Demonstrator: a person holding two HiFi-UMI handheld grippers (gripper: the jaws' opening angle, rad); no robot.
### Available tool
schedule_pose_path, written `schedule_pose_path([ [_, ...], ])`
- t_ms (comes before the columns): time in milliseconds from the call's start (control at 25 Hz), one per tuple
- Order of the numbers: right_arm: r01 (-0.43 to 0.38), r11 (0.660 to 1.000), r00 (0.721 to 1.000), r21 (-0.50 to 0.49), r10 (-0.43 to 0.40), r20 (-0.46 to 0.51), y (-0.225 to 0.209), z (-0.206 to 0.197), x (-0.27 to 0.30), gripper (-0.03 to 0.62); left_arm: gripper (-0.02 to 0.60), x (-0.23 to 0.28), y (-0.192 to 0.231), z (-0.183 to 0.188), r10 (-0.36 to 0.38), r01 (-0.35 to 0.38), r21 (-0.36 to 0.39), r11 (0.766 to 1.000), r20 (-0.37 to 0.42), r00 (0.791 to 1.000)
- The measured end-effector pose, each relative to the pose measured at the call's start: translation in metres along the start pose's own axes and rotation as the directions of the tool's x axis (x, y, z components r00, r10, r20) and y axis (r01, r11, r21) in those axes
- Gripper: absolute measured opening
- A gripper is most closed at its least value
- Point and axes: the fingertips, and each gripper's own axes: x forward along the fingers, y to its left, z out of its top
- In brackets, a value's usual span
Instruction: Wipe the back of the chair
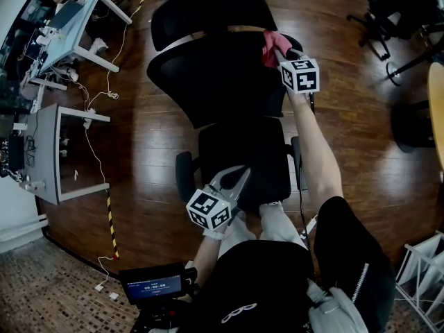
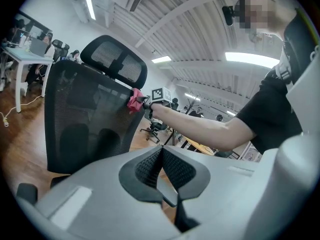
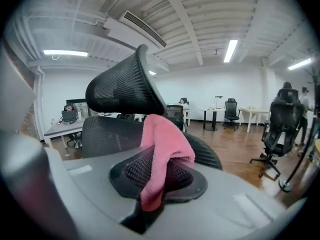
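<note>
- Right gripper [image 1: 282, 56]: we see its jaws clamped on a pink terry cloth [image 1: 272, 46]. In the right gripper view the cloth [image 3: 163, 145] runs down between the pads, and a fold bulges over the top of the right gripper [image 3: 156, 176].
- The cloth lies against the upper right edge of the black mesh backrest [image 1: 211, 75] of the office chair, just below the curved mesh headrest [image 1: 208, 11]. The left gripper view shows the cloth [image 2: 134, 99] at that same edge of the backrest [image 2: 82, 119].
- Left gripper [image 1: 236, 177]: it hangs low over the front of the black seat [image 1: 246, 155], well apart from the cloth. In its own view the left gripper [image 2: 162, 151] has its jaws together with nothing between them.
- Room on the right: the dark wooden floor [image 1: 350, 96] lies bare beside the chair. Another black office chair [image 1: 402, 5] stands well off at the far right.
- Room on the left: there is a strip of bare floor, then a white counter [image 1: 73, 23] and a grey counter [image 1: 48, 151], both well apart from the chair. Loose cables and a black-and-yellow tape line [image 1: 109, 217] lie on the floor between them and the chair.
- The headrest [image 3: 122, 91] overhangs the backrest's top edge right above the cloth.
</note>
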Motion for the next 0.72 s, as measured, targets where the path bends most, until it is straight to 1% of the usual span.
schedule_pose_path([
  [240, 0.037, 0.999, 0.999, 0.018, -0.037, 0.010, -0.026, -0.005, -0.018, 0.043, -0.008, 0.010, -0.009, -0.003, -0.015, 0.015, 0.007, 1.000, -0.011, 1.000],
  [720, 0.125, 0.991, 0.992, 0.036, -0.125, -0.011, -0.060, -0.018, -0.041, 0.044, -0.008, 0.013, -0.018, -0.008, -0.035, 0.035, 0.012, 0.999, -0.017, 0.999],
])
